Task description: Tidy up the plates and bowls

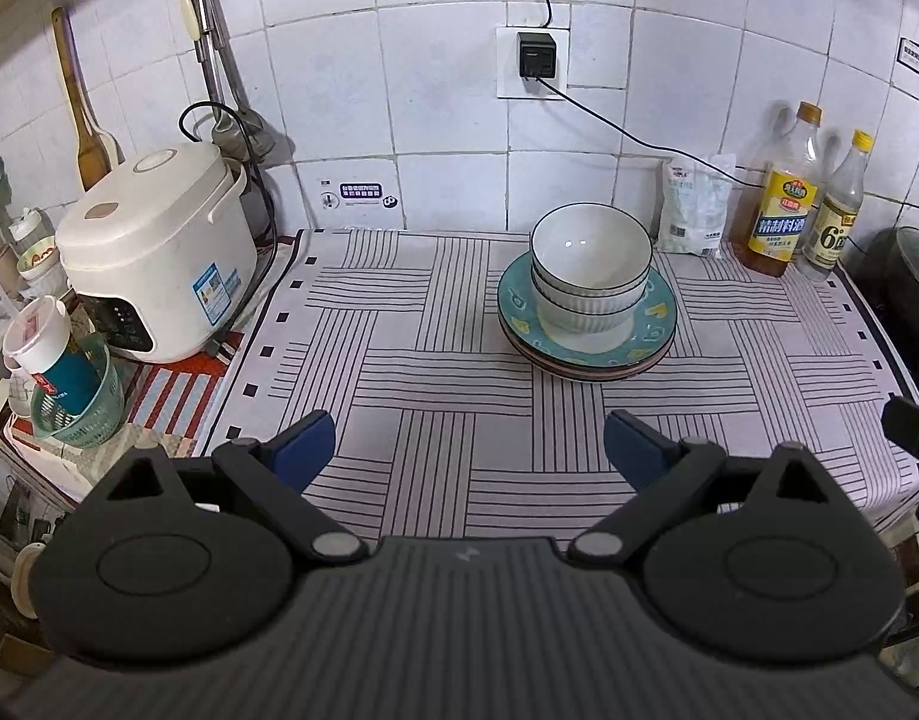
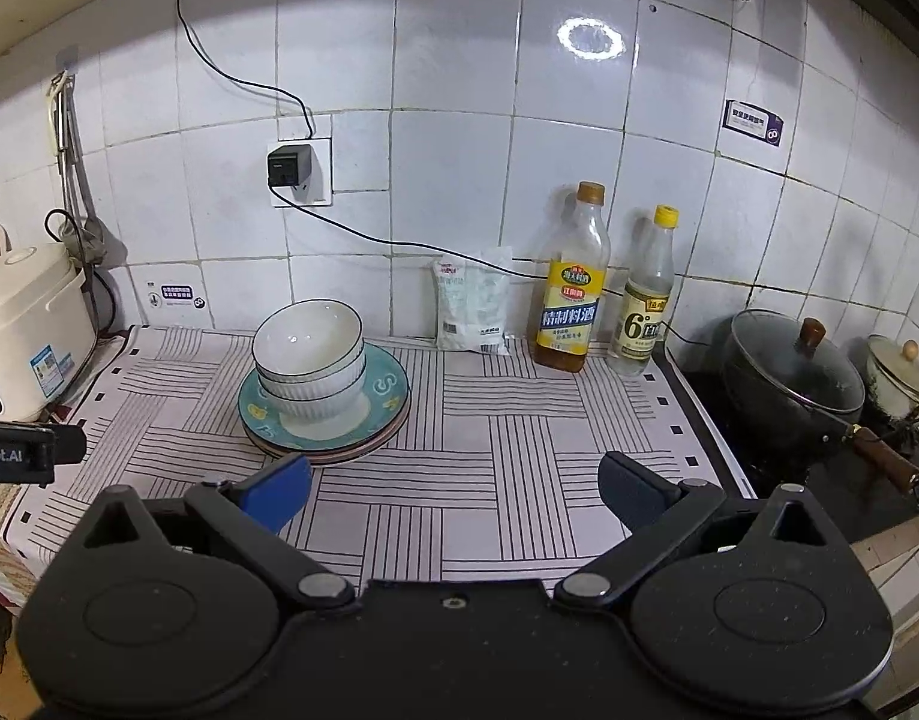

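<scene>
Stacked white ribbed bowls (image 1: 590, 267) (image 2: 309, 360) sit on a stack of plates, a teal patterned plate (image 1: 657, 315) (image 2: 387, 387) on top, standing on the striped cloth toward the back wall. My left gripper (image 1: 468, 444) is open and empty, held above the cloth in front of the stack. My right gripper (image 2: 453, 492) is open and empty, in front and to the right of the stack. Each gripper's edge shows in the other's view.
A white rice cooker (image 1: 153, 252) stands at the left with a green basket (image 1: 81, 408) of cups. A salt bag (image 2: 471, 306), two bottles (image 2: 570, 294) and a lidded black pot (image 2: 789, 378) on the stove are at the right. A cable runs from the wall socket (image 1: 534, 60).
</scene>
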The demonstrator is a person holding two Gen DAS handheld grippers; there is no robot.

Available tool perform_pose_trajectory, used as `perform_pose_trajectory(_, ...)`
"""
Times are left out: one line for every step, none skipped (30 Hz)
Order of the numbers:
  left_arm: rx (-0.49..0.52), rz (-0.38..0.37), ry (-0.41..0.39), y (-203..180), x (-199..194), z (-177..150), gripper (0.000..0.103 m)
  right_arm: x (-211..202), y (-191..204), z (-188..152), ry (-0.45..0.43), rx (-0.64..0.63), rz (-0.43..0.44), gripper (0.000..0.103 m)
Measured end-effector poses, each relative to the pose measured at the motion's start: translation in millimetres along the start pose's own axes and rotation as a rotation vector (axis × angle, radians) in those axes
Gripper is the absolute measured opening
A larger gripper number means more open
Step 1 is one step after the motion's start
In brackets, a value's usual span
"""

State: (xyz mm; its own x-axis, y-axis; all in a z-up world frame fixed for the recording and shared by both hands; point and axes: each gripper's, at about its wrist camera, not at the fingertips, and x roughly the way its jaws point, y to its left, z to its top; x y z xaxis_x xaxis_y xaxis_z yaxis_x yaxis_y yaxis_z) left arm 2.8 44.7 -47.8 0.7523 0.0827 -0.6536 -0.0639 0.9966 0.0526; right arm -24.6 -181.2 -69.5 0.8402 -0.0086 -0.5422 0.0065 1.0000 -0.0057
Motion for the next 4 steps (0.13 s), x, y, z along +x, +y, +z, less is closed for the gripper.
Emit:
perform_pose_trajectory(0.003,-0.001,0.001,0.0,0.9,0.6,0.097,0.6,-0.5,0.4,0.001,0.0,0.0,0.103)
perform_pose_trajectory(0.006,-0.002,0.001,0.2,1.6,1.2,0.097,0.9,-0.8,0.4,0.002,0.0,0.0,0.103)
perform_pose_trajectory(0.007,-0.002,0.001,-0.1,2.3,1.8,0.097,0.8,-0.9,0.4,0.002,0.0,0.0,0.103)
perform_pose_trajectory(0.006,-0.002,0.002,-0.2,2.4,1.9,0.097,0.8,-0.9,0.4,0.002,0.0,0.0,0.103)
